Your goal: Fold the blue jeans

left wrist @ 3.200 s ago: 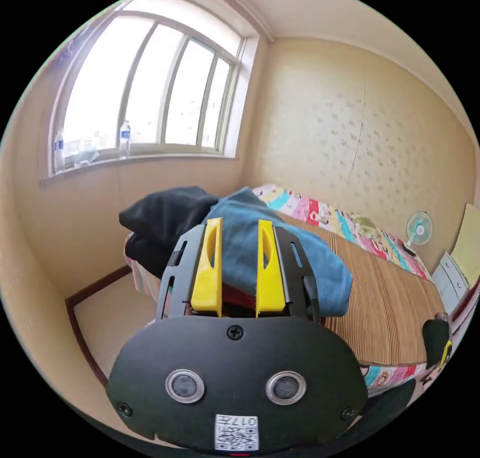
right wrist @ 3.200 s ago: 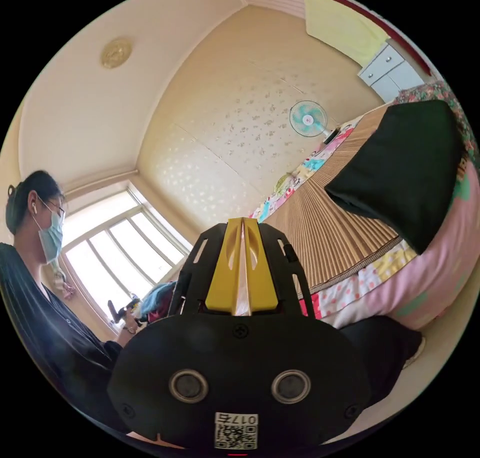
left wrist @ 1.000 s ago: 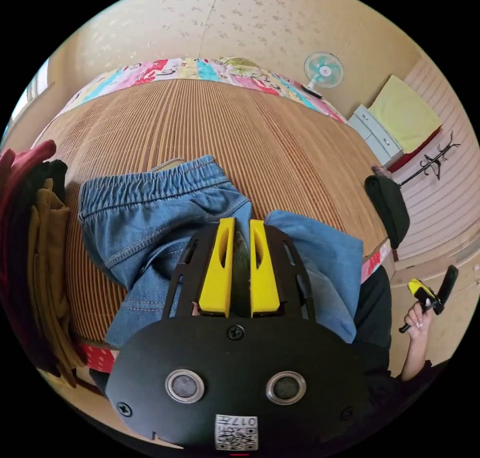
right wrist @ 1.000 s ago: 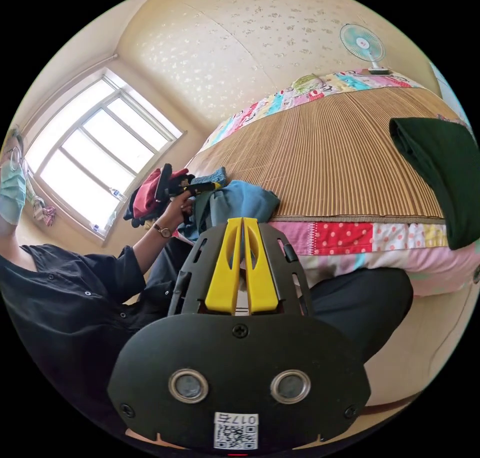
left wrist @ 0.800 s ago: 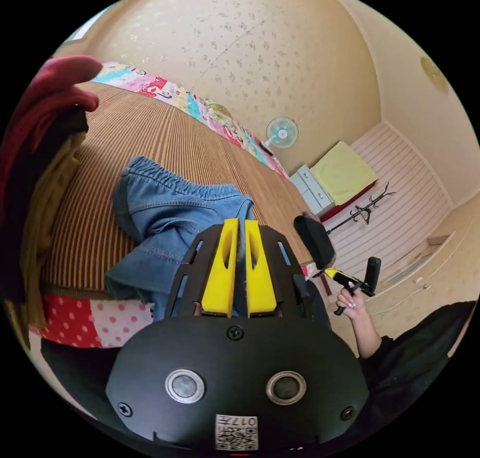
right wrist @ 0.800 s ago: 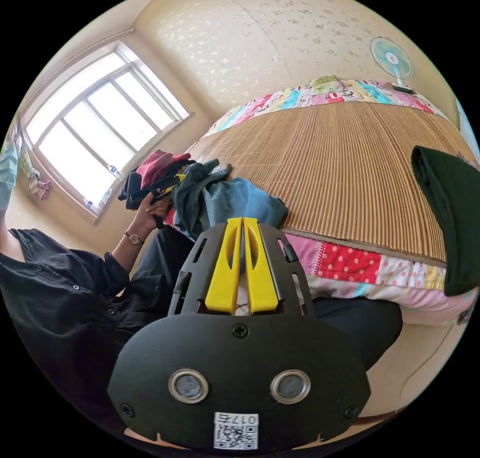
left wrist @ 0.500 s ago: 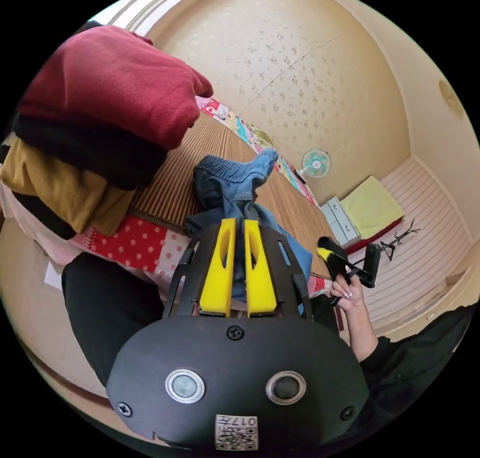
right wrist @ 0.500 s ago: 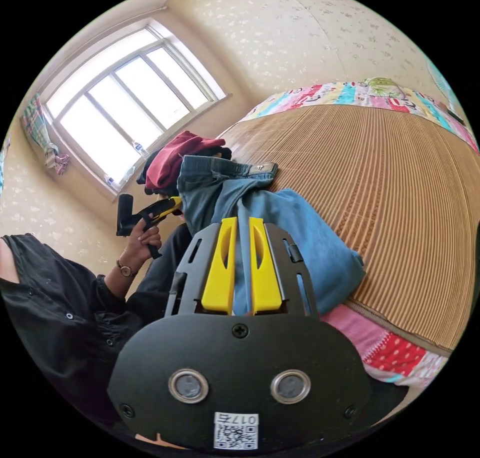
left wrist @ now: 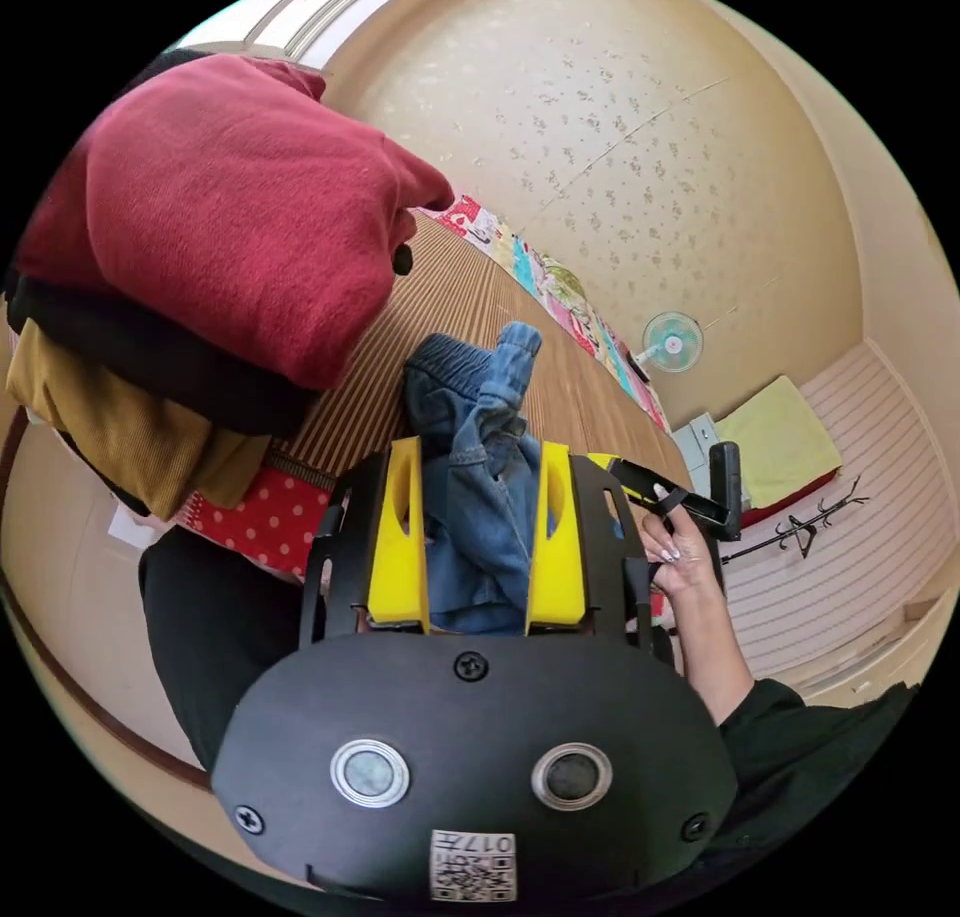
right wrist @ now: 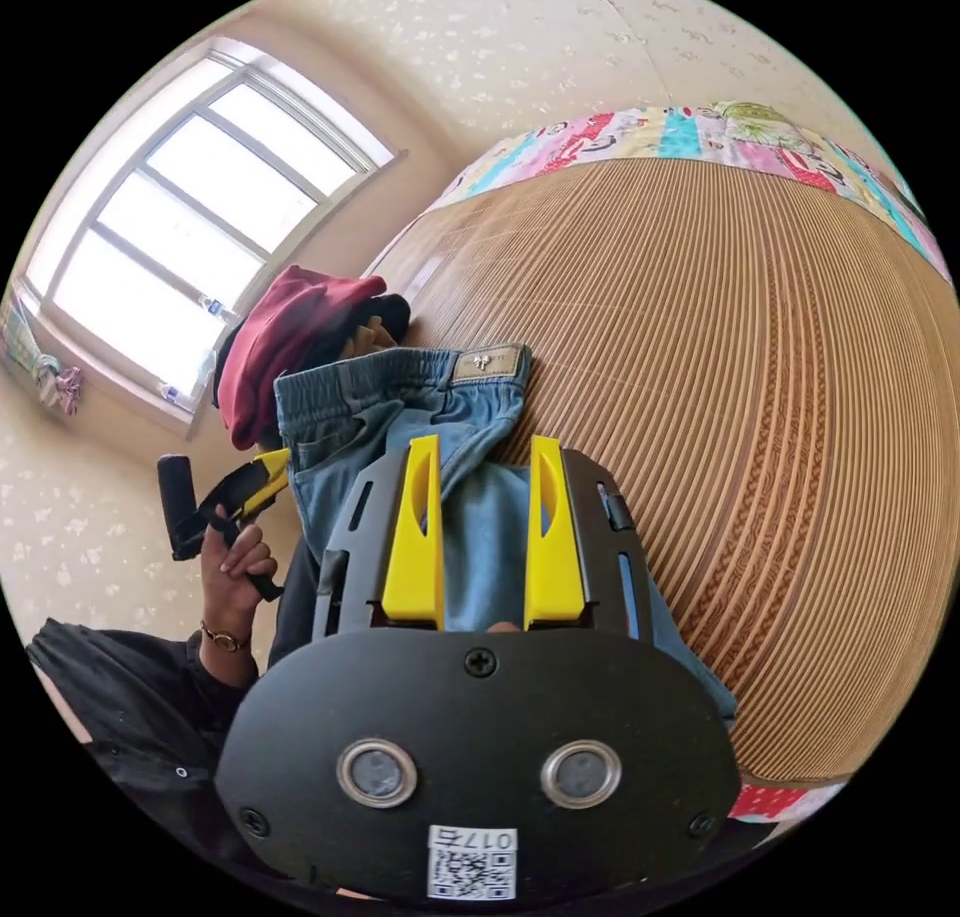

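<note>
The blue jeans (left wrist: 480, 497) lie bunched near the bed's edge on the bamboo mat (right wrist: 750, 357). In the right gripper view, their elastic waistband (right wrist: 400, 387) with a tan patch points towards the window. My left gripper (left wrist: 480, 447) is open, its yellow jaws wide apart on either side of the crumpled denim, not pressing it. My right gripper (right wrist: 485, 444) is also open and hovers just over the jeans' leg part. A hand holds each tool: the right one (left wrist: 640, 482) appears in the left gripper view, the left one (right wrist: 255, 482) in the right gripper view.
A pile of folded clothes, dark red (left wrist: 220, 207) over black and mustard, sits at the bed's corner beside the jeans. The person in black stands against the bed's patchwork edge (left wrist: 250, 507). A fan (left wrist: 670, 342), drawers and a window (right wrist: 180, 217) lie further off.
Both pairs of jaws have opened; the left one had been shut on the jeans. The right gripper has come in over the jeans, which have dropped onto the mat.
</note>
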